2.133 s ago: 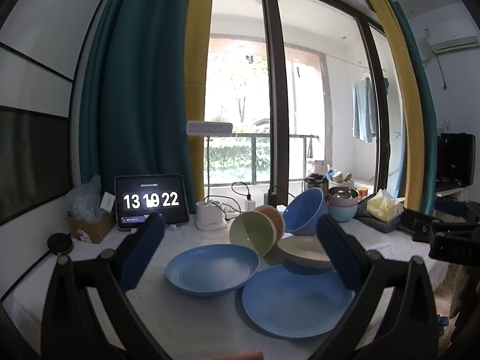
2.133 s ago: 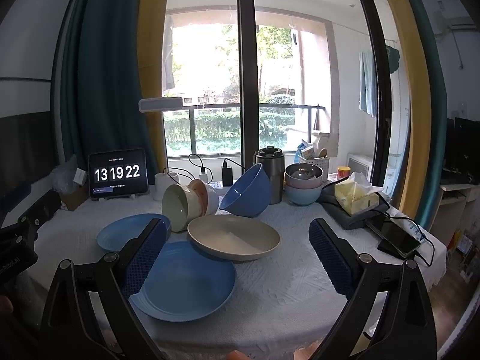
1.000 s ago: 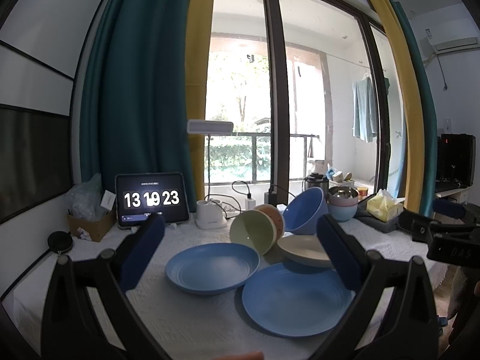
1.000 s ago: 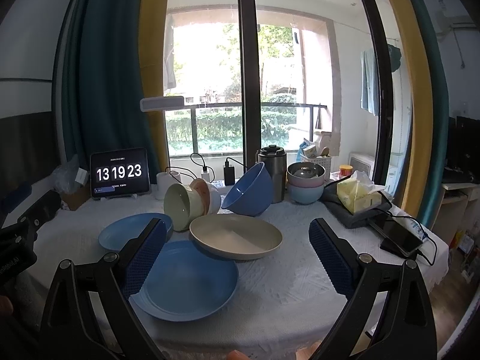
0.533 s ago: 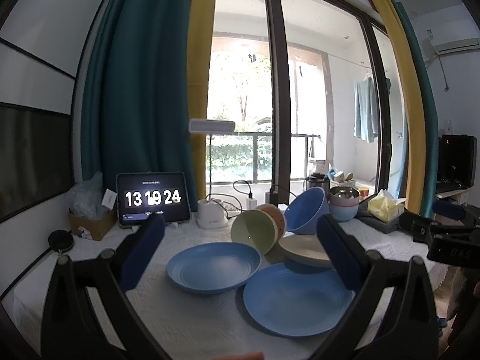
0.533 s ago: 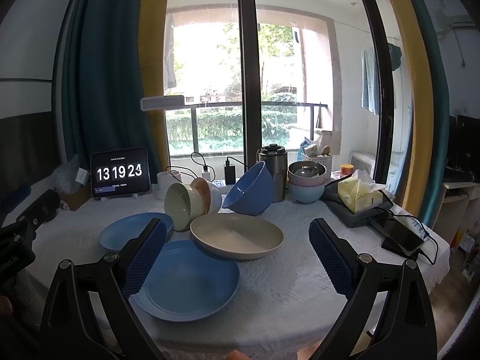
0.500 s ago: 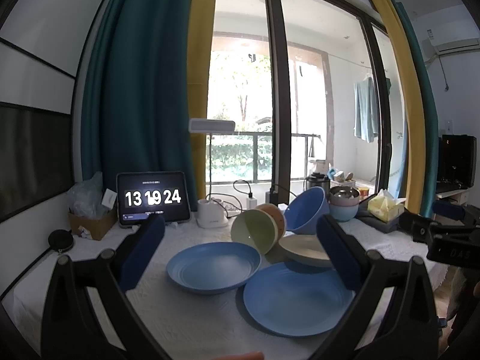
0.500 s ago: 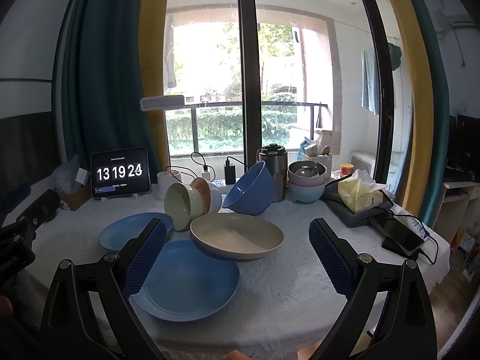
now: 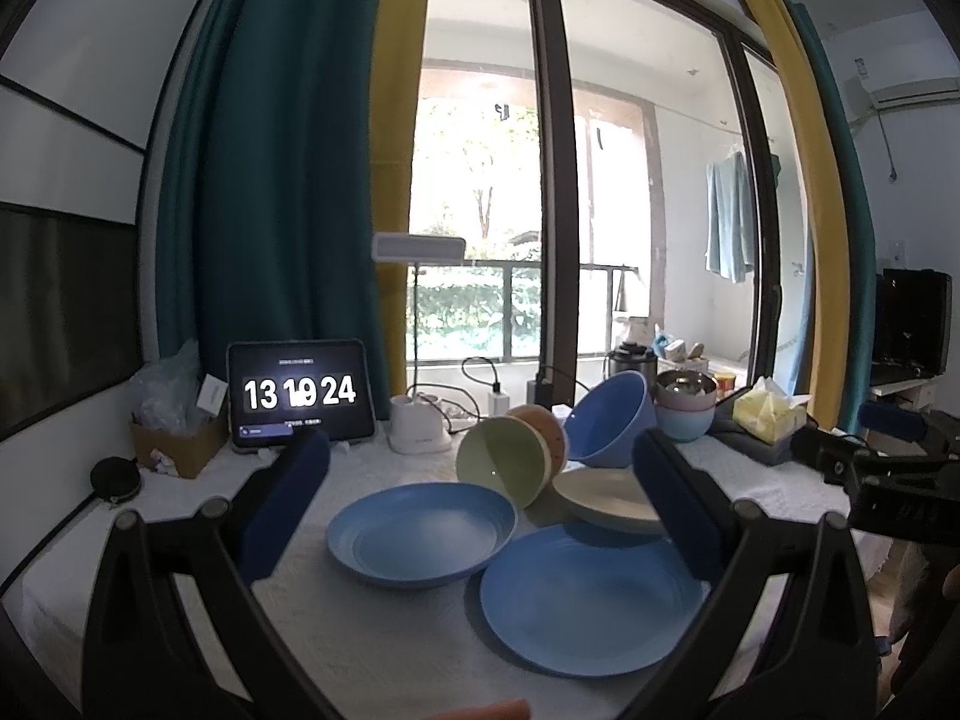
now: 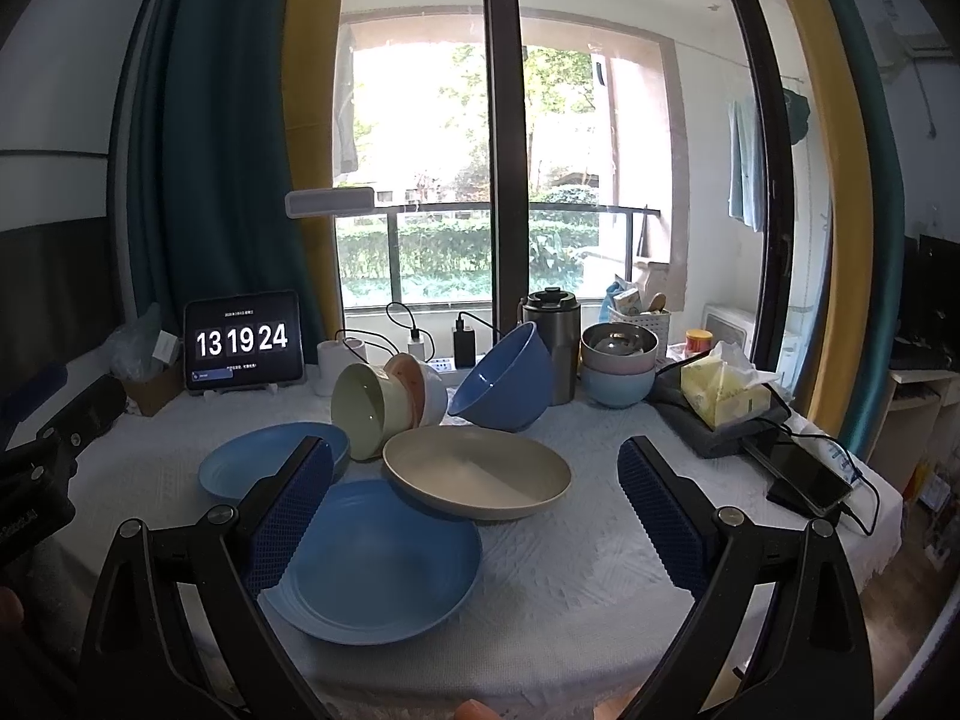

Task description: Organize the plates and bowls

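The left gripper point(image 9: 480, 501) is hovering above the table point(image 9: 372, 630) with its two fingers standing wide apart, and nothing is sitting between them. The right gripper point(image 10: 474, 510) is hovering in the same way, wide open and holding nothing.

Under them, two blue plates are lying on the white cloth: the near blue plate point(image 10: 384, 558) and the far blue plate point(image 10: 252, 462), well apart from both grippers. A beige plate point(image 10: 474, 471) is resting tilted, with its edge lying over the near blue plate. Behind it, a green bowl point(image 10: 363, 405) is lying on its side with an orange bowl point(image 10: 402, 375) nested behind it. A big blue bowl point(image 10: 504, 381) is leaning beside them. Further right, a stack of bowls point(image 10: 618, 363) is standing upright near a tissue pack point(image 10: 723, 393). A tablet point(image 10: 243, 342) is showing 13 19 24.
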Demonstrator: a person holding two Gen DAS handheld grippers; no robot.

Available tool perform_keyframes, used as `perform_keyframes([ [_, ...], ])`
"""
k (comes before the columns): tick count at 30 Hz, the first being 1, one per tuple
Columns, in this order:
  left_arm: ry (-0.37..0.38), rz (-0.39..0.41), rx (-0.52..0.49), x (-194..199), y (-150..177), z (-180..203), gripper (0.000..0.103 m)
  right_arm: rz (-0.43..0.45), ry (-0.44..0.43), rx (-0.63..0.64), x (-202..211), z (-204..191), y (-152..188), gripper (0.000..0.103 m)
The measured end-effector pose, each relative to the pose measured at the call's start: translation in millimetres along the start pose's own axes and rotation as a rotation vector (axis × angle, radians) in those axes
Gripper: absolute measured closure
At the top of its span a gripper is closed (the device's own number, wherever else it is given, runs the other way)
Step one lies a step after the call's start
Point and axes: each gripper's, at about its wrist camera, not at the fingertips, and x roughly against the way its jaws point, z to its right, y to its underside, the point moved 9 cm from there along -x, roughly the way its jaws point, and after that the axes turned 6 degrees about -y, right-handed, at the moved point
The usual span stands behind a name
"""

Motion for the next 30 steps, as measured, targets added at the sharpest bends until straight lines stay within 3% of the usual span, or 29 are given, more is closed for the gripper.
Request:
perform_keyframes([
  [16,0.031,-0.092,-0.023,-53.3,10.9,33.1,0.001,-0.029,-0.011,-0.037,-32.9,26.5,12.9,0.005],
  [30,0.052,-0.198,-0.086,-117.3,34.2,75.0,0.001,-0.095,0.014,-0.116,-84.8,81.7,32.0,0.005],
])
